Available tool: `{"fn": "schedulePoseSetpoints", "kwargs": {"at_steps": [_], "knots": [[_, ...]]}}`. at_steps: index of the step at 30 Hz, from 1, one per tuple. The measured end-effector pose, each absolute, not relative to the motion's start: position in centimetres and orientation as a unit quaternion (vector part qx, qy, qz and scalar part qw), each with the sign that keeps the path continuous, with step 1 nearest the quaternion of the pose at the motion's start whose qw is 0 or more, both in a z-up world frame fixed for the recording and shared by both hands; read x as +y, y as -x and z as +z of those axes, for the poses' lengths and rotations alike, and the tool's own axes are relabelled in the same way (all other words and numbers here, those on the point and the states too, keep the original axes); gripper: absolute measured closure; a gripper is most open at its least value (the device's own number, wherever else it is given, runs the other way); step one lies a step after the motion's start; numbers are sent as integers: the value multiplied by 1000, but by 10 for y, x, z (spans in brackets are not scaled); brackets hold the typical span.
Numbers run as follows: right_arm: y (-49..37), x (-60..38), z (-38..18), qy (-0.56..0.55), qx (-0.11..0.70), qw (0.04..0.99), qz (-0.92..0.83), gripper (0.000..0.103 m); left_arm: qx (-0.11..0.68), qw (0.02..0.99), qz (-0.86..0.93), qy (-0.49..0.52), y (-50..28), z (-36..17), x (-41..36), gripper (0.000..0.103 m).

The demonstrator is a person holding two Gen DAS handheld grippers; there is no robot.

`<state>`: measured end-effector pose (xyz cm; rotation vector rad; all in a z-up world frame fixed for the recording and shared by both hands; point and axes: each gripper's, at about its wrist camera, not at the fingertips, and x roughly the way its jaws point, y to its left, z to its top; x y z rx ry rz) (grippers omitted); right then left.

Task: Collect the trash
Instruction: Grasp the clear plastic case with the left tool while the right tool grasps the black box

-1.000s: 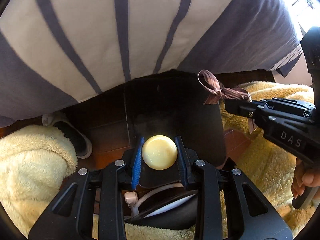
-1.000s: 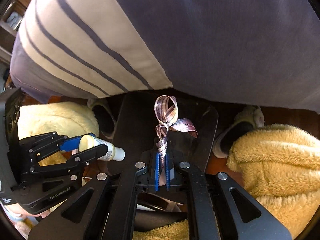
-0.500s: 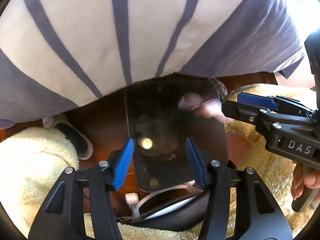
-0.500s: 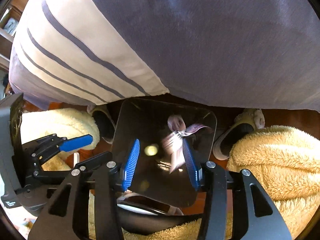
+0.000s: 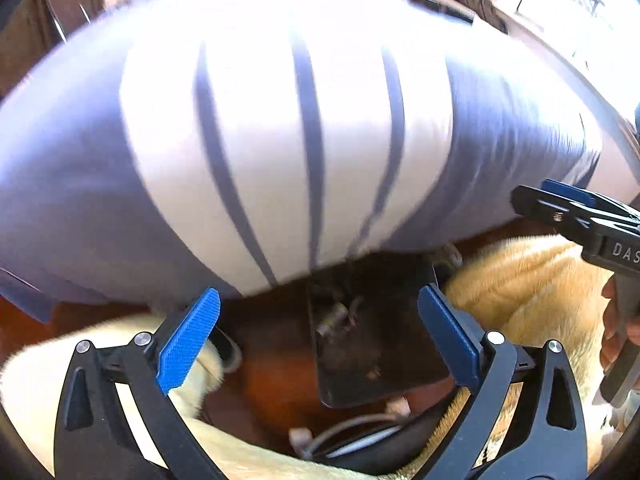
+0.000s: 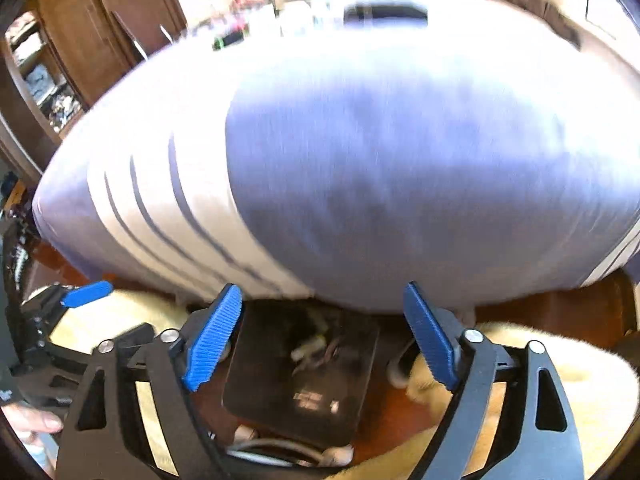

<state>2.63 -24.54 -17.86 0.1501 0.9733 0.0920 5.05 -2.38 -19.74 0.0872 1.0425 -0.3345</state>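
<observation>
Change since earlier frames: both grippers are seen higher above the bin; the pale bottle and the brown ribbon are no longer gripped and are now seen inside the bin.
Left gripper [image 5: 318,336]: jaws have just been opening, now spread wide, blue pads [image 5: 188,340] well apart, nothing between them.
Right gripper [image 6: 322,336]: jaws have just been opening, now spread wide, nothing pinched; in the left view it is seen at the right edge, held by a hand [image 5: 618,328].
Bin [image 6: 272,392]: dark, rectangular, on the wooden floor [image 5: 272,380], below and between both sets of fingers, partly tucked under the striped bedding edge.
Bottle [image 6: 308,350]: small pale shape lying in the bin; blurred.
Ribbon [image 6: 334,350]: thin dark strands just beside the bottle in the bin; detail is lost to blur.
Bedding [image 5: 304,140]: grey and white striped, filling the upper part of both views.
Fleece [image 5: 532,292]: yellow, fluffy, seen on both sides of the bin.
Slipper [image 6: 400,364]: pale, beside the bin's right side in the right view, partly hidden by the fleece.
Cable [image 5: 348,426]: white, with plug, near the bin's close edge.
Image quality: both views are motion-blurred.
</observation>
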Motion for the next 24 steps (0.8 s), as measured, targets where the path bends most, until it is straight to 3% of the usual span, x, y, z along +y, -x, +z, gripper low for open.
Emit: {"fn": "schedulePoseSetpoints", "kwargs": {"at_steps": [9,24], "knots": [[-61,-262,-121,-50,392,918,7,4,409,903,-127,-43,-83,-121,1,8],[-177,-285,-95,-38,381,923,-32,4,411,904,-109,-49,-210,-119,-7,8]]}}
